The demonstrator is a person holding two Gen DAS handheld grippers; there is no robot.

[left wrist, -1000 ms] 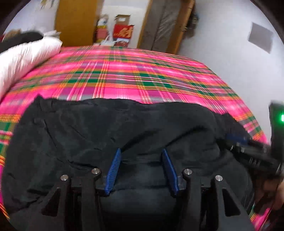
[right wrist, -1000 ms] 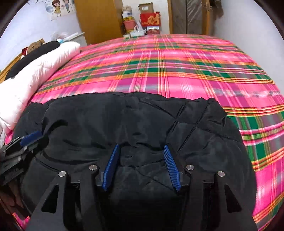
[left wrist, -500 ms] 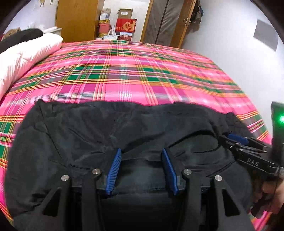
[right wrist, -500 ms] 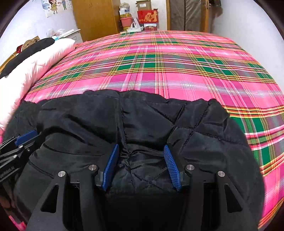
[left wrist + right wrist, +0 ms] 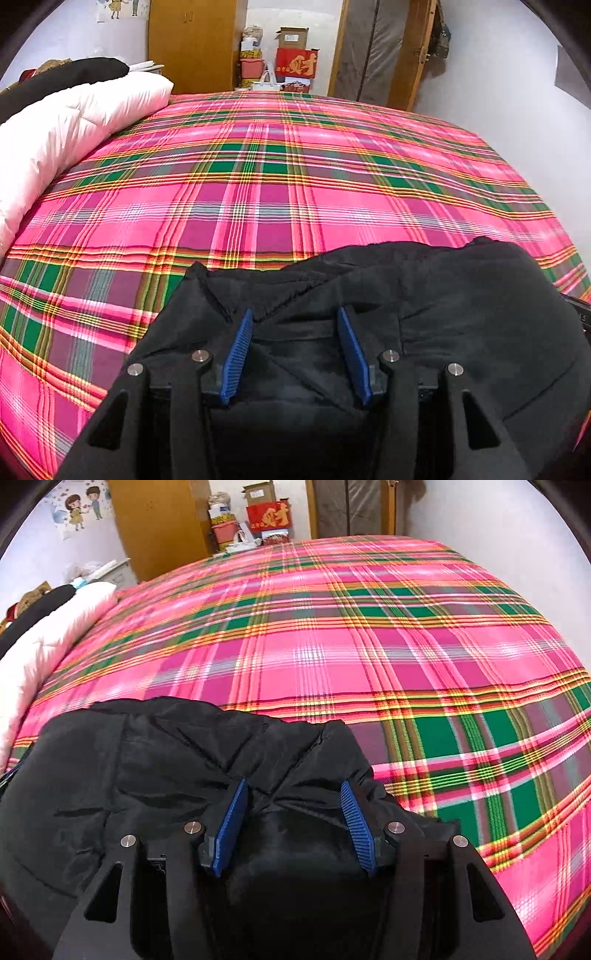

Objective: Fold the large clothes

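One black jacket [image 5: 461, 314], one plaid bedsheet [image 5: 277, 192], one white duvet [image 5: 66, 125], two grippers.

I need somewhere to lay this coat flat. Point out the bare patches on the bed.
The plaid bedspread lies bare from the black coat's far edge to the boxes, and right of the coat. The white duvet crowds the left side.

A bed [image 5: 258, 192] is covered in pink plaid. A white quilt [image 5: 66, 125] is laid along its left edge; a red box [image 5: 297, 66] and wooden wardrobe [image 5: 192, 40] are seen beyond it.
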